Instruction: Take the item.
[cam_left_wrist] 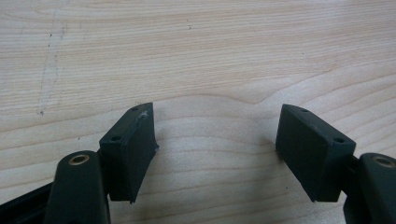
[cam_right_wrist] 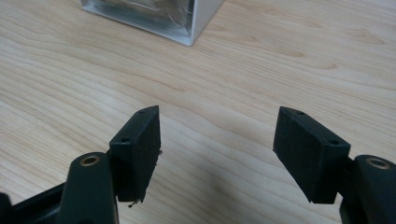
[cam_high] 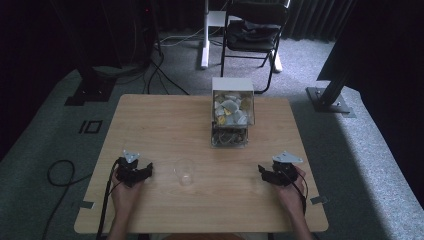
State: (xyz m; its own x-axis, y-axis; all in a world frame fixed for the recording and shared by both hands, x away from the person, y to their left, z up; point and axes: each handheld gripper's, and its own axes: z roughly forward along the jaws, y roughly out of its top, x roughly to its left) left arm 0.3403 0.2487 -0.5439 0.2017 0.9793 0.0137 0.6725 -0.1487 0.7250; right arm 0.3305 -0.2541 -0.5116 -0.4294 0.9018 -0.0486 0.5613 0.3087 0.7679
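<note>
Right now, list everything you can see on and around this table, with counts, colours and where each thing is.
Table: one, light wood, centre.
Clear box: one, transparent with white back, holding pale and yellowish pieces, far middle of table.
Clear cup: one, see-through, near middle, between the grippers.
Folding chair: one, black, beyond the table.
Floor cables: several, black, on grey carpet.
Left gripper: one, black, open, near left of table.
Right gripper: one, black, open, near right.
</note>
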